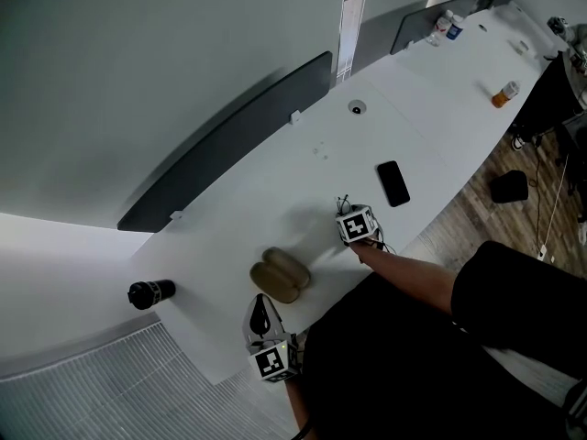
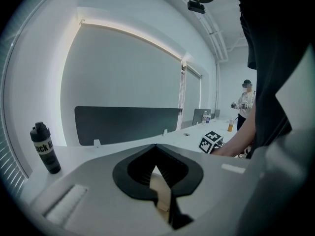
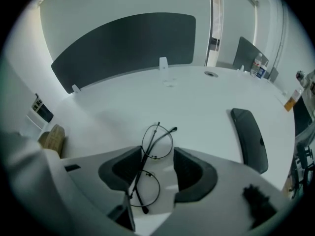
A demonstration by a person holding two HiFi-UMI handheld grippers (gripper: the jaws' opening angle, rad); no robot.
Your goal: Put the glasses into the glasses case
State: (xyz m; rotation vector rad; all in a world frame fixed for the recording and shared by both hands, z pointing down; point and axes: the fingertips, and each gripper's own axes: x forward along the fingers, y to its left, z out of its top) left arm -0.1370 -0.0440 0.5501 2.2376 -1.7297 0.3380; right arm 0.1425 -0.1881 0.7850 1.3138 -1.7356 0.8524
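Thin black-framed glasses (image 3: 156, 144), folded, lie on the white table (image 1: 303, 168) near its front edge (image 1: 345, 203). My right gripper (image 3: 160, 154) points steeply down over them, jaws wide apart, one on either side of the frame; the pads do not press on it. In the head view this gripper (image 1: 347, 211) sits right of centre. The tan glasses case (image 1: 280, 275) lies to its left, also visible as the case (image 3: 53, 137) at the left edge. My left gripper (image 1: 261, 308) hovers just in front of the case, fingertips together, and holds nothing (image 2: 156, 149).
A black phone (image 1: 393, 182) lies right of the glasses (image 3: 250, 139). A black bottle (image 1: 151, 292) stands at the table's left end. A dark divider panel (image 1: 229, 145) runs along the back edge. An orange bottle (image 1: 504, 93) and more bottles stand far off.
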